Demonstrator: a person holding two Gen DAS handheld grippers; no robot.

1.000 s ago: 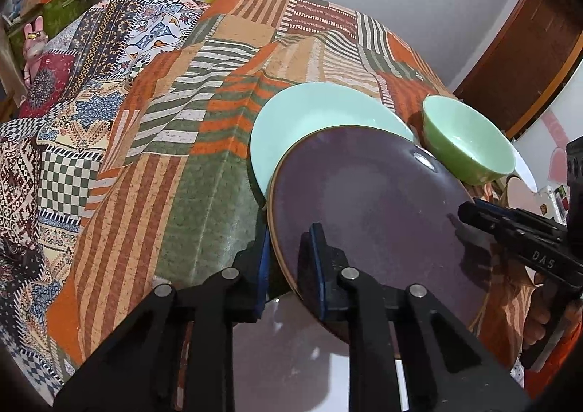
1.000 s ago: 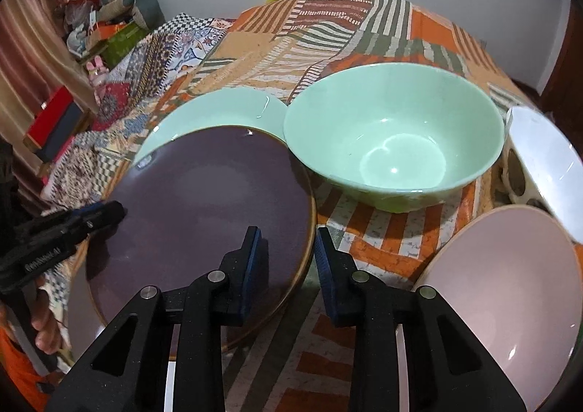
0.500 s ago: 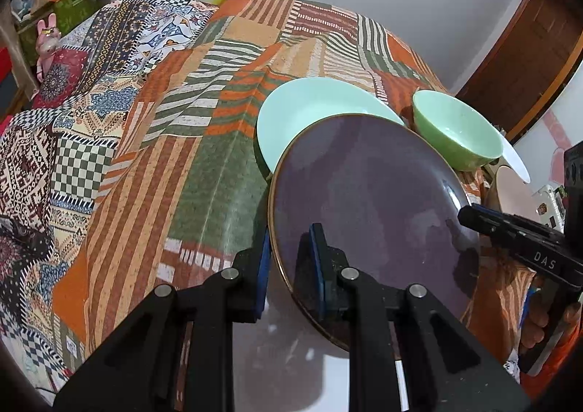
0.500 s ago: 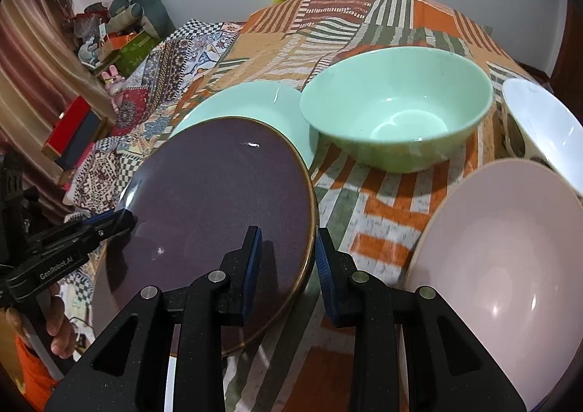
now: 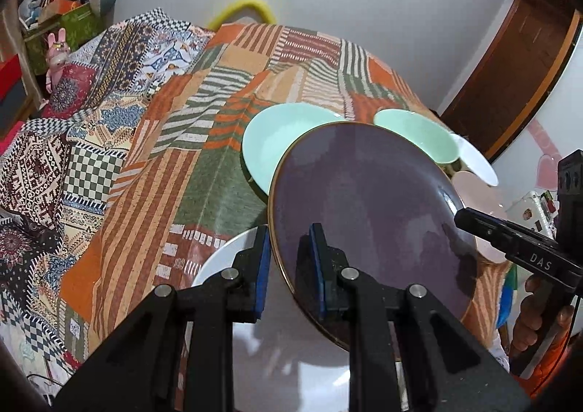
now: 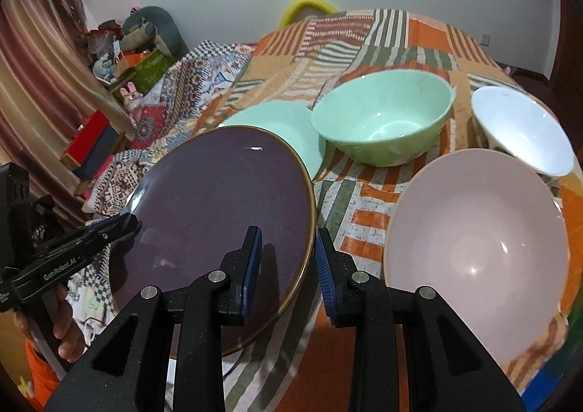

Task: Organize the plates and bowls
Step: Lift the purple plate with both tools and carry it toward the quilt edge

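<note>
Bowls [image 6: 382, 120] empty (green, white, pink), purple plate [image 6: 218, 215] between both fingers [image 5: 317, 266]

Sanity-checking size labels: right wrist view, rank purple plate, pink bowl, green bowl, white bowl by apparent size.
1. purple plate and pink bowl: look alike, both close to the camera, so not ranked.
2. green bowl.
3. white bowl, partly hidden behind the pink bowl.

Both our grippers clamp opposite edges of the purple plate [image 5: 368, 200].

Our left gripper [image 5: 289, 268] points steeply down, its blue pads closed on the plate's rim — our right gripper [image 6: 288, 266] does the same on the far side. A hand [image 6: 62, 321] wraps the left handle; another hand [image 5: 535, 317] wraps the right — both grips tight.
</note>
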